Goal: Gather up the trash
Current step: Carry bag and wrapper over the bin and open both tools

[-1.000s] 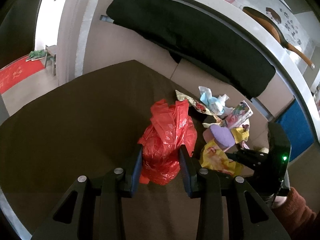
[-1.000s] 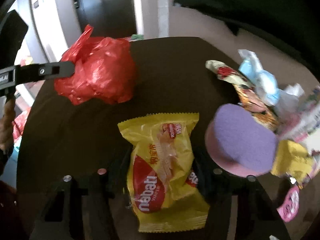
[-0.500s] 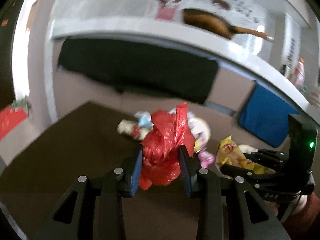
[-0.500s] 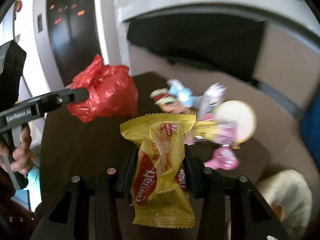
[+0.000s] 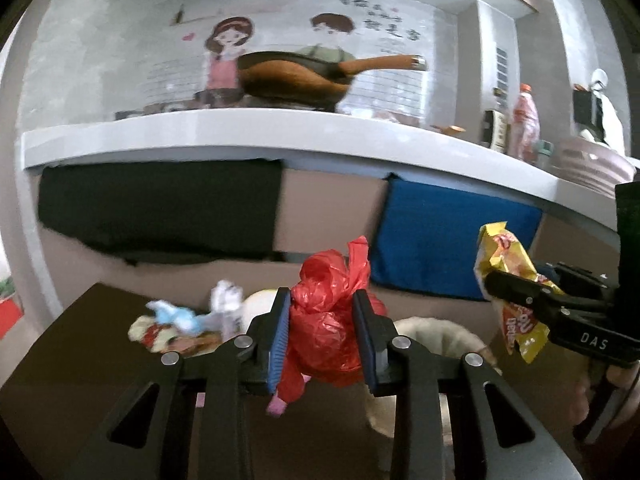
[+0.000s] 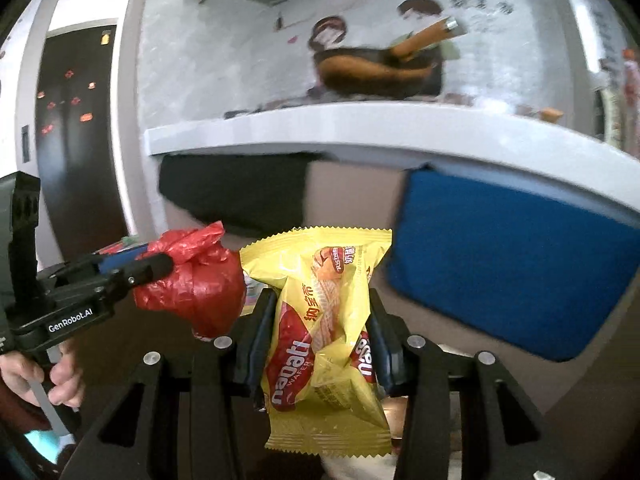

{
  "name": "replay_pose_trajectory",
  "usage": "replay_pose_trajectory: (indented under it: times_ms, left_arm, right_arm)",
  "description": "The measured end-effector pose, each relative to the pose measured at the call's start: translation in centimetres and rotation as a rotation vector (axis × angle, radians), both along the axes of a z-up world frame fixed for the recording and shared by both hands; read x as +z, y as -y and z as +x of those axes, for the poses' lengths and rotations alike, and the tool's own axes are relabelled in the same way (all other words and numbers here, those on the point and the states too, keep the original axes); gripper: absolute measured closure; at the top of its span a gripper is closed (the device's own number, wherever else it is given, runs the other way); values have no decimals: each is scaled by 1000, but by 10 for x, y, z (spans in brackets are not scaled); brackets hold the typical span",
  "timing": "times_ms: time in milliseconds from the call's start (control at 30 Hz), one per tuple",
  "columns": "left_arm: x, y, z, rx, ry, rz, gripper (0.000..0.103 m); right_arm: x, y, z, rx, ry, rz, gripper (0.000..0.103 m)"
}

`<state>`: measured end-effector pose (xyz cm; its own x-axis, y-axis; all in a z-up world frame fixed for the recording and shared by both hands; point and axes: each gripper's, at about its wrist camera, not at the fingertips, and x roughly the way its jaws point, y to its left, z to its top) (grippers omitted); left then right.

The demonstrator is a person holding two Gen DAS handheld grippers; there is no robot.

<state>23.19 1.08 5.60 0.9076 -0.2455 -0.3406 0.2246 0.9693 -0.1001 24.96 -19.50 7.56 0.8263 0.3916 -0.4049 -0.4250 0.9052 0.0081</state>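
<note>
Trash is now lifted off the table (image 5: 60, 344): left gripper (image 5: 322, 334) clamps the red bag (image 5: 328, 320), right gripper (image 6: 320, 340) clamps the yellow wrapper (image 6: 324, 320). Both hang above the table's far edge, over a pale bin (image 5: 436, 336), likely the drop spot; more litter (image 5: 180, 324) lies behind.

Looks like we're in a home kitchen: a wok (image 5: 296, 76) on the white counter (image 5: 280, 128), bottles (image 5: 526, 120), fridge (image 6: 76, 140) with magnets.

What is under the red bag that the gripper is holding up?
Beneath the red plastic bag, squeezed in the left gripper, a cream-coloured bin rim and a pink scrap show. The bag and fingers cover the bin's inside.
</note>
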Motion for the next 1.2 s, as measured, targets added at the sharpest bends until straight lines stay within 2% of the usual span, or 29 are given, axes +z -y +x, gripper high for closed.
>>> replay_pose_trajectory:
  times_ms: [200, 400, 633, 967, 1133, 1200]
  left_arm:
    - [5, 44, 19, -94, 21, -31, 72]
    - [-3, 82, 38, -163, 3, -49, 72]
    - [-33, 111, 61, -199, -82, -22, 72]
    - [-76, 126, 98, -222, -221, -22, 72]
    - [-94, 131, 114, -250, -280, -49, 71]
    - [-106, 135, 125, -286, -316, -65, 67]
  right_arm:
    - [2, 47, 0, -108, 15, 29, 63]
    - [0, 81, 13, -195, 0, 61, 63]
    - [-27, 104, 29, -231, -63, 88, 62]
    - [-74, 115, 59, -255, -171, 99, 62]
    - [-95, 125, 73, -269, -224, 110, 59]
    - [-104, 130, 76, -263, -238, 132, 55]
